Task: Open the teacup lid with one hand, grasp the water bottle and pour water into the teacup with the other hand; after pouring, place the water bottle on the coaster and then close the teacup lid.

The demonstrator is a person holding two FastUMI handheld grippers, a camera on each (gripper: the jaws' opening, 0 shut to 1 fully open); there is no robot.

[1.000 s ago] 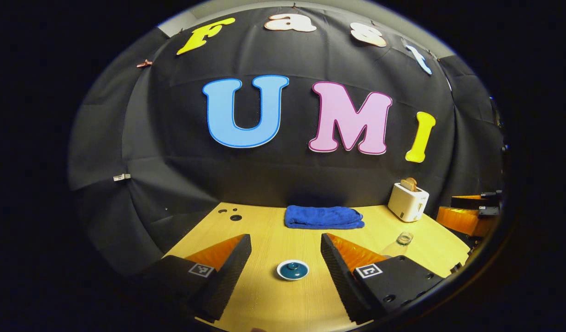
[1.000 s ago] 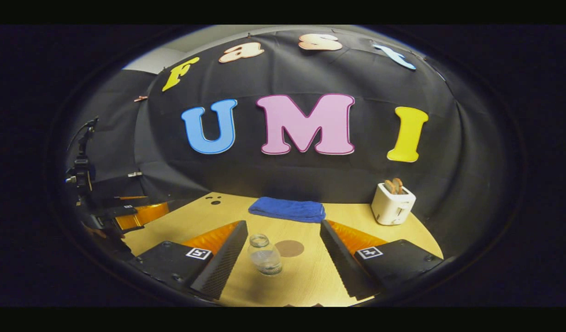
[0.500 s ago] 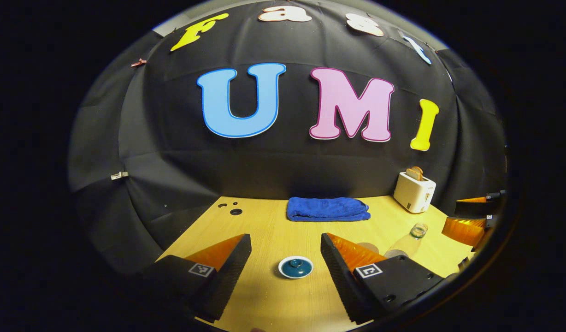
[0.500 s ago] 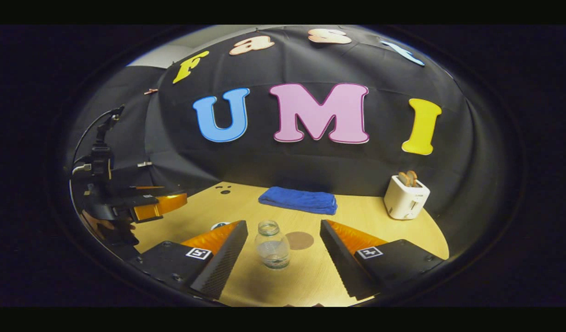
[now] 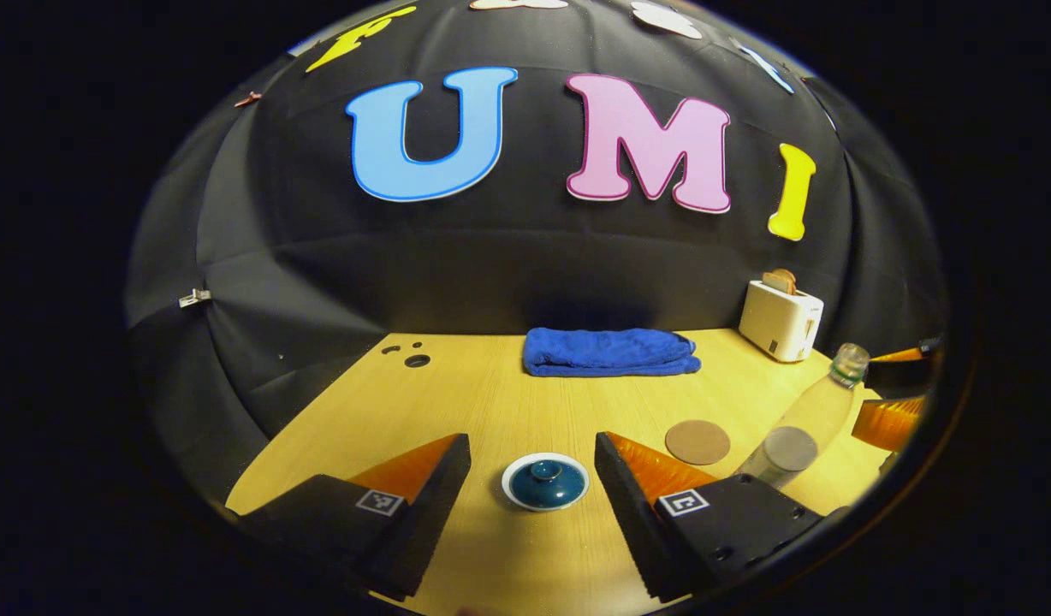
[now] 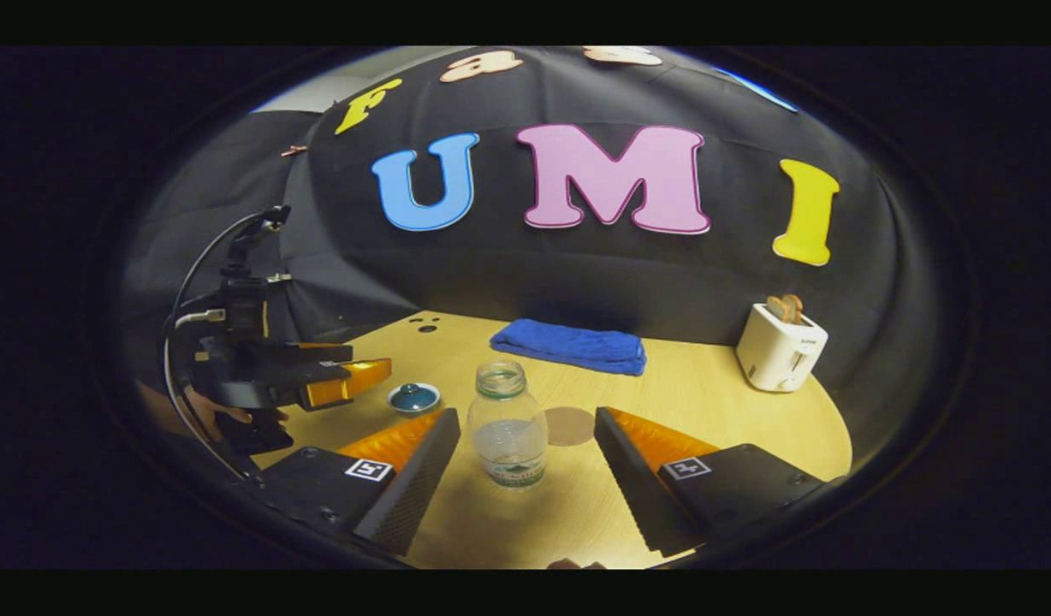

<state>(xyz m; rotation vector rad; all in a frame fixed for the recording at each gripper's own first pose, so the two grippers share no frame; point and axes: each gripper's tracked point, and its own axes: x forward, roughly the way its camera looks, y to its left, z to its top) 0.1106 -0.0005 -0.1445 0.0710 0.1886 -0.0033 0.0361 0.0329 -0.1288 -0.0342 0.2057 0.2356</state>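
Wood, glaze, clear plastic, cloth.
Matt wood-grain table [image 5: 491, 402]; glossy glazed teacup lid [image 5: 545, 482]; clear water bottle [image 6: 507, 425]; soft blue towel [image 5: 609, 352].

No text can be read. The water bottle [image 6: 508, 425] has a label, but it is too small. Square code marks sit on the gripper bodies.

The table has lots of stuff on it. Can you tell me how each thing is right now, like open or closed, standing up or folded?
Dark blue round teacup lid: on the teacup, closed.
Clear plastic water bottle: upright, capless, partly filled.
Round brown coaster: flat, bare.
Blue cloth towel: folded.
White toaster: bread sticking up from it.
Left tongs: open, lid between them, untouched.
Right tongs: open, bottle between them, ungripped.
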